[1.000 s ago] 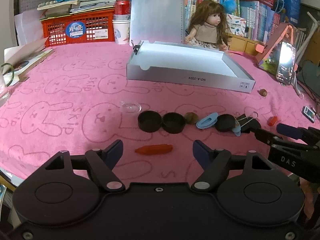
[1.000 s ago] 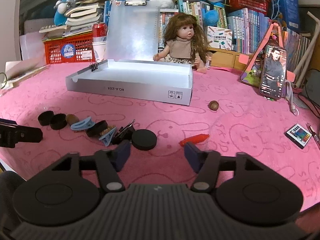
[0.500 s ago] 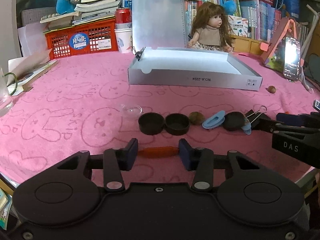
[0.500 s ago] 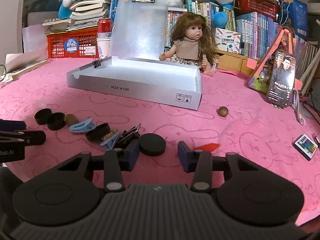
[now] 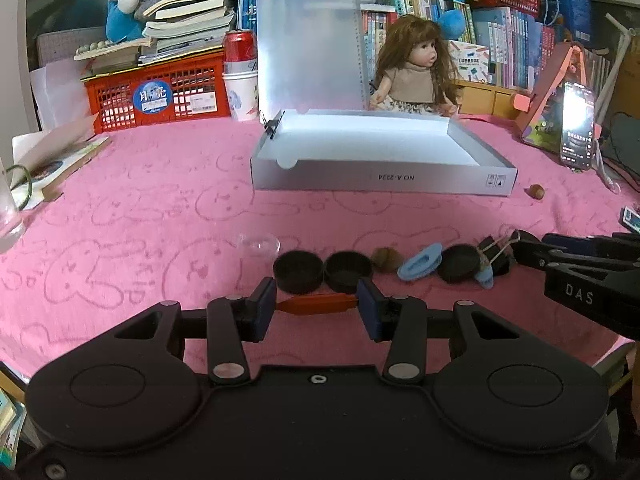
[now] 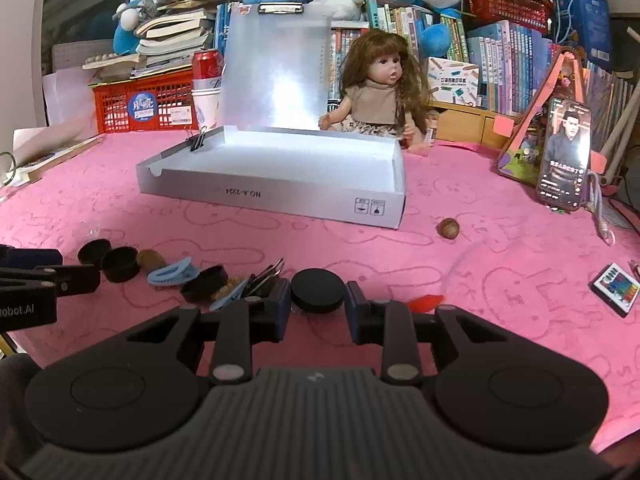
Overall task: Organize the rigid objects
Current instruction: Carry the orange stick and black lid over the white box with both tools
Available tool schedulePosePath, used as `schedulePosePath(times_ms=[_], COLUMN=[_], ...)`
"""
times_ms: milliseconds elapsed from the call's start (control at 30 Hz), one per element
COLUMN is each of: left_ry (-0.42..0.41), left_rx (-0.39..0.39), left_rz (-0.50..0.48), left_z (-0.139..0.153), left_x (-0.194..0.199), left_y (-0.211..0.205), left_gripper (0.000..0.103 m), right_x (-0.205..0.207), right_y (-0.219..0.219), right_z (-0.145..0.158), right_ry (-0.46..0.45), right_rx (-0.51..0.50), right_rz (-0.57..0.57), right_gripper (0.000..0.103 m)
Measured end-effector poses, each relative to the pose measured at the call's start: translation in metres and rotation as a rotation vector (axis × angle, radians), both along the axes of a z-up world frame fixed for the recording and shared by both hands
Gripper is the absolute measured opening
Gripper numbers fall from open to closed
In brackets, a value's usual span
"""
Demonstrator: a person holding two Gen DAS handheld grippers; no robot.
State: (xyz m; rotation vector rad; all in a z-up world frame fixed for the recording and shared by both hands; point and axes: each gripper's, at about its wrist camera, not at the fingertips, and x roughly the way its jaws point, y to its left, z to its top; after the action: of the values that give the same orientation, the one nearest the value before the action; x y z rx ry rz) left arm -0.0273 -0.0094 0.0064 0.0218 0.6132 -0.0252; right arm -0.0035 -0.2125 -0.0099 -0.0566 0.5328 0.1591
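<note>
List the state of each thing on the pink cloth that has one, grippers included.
Left gripper: shut on the orange carrot-shaped piece.
Right gripper: jaws closing around the black round disc.
Grey flat cardboard box: open, lid upright.
Phone: propped up, screen lit.
Two black round caps: hollow side up.

A: State the orange piece's condition.
B: The orange piece (image 5: 316, 303) is slim and tapered, lying flat and crosswise on the pink cloth, its two ends at the blue pads.

A: And the black disc?
B: The disc (image 6: 317, 290) is round, flat-topped and closed side up, lying between blue pads.

A: The row?
B: Two open black caps (image 5: 298, 271) side by side, then a brown nut (image 5: 386, 259), a blue clip (image 5: 420, 267), another black cap (image 5: 459, 262) and a binder clip (image 5: 496, 250), clustered touching.

A: The box?
B: The grey box (image 5: 380, 178) is shallow, open, white inside and well behind the row. A second nut (image 6: 448, 227) lies alone near its right corner.
</note>
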Motion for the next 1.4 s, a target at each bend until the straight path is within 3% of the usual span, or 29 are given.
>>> schedulePosePath(times_ms=[300, 667, 900, 1400], left_ry=[-0.016, 0.021, 0.053, 0.112], left_rx=[-0.028, -0.061, -0.100, -0.071], left_rz=[-0.037, -0.089, -0.120, -0.107], left_z=[0.028, 0.055, 0.070, 0.079], left_x=[0.023, 0.065, 0.097, 0.181], left_y=[0.004, 0.005, 0.001, -0.015], left_gripper=[0.042, 0.042, 0.042, 0.042], right_x=[0.004, 0.024, 0.046, 0.113], right_y=[-0.008, -0.010, -0.010, -0.016], right_z=[0.016, 0.040, 0.052, 0.068], right_ry=[0.007, 0.026, 0.047, 0.134], right_rx=[0.034, 0.080, 0.093, 0.135], right_rz=[-0.032, -0.031, -0.012, 0.019], right_gripper=[0.033, 0.033, 0.033, 0.033])
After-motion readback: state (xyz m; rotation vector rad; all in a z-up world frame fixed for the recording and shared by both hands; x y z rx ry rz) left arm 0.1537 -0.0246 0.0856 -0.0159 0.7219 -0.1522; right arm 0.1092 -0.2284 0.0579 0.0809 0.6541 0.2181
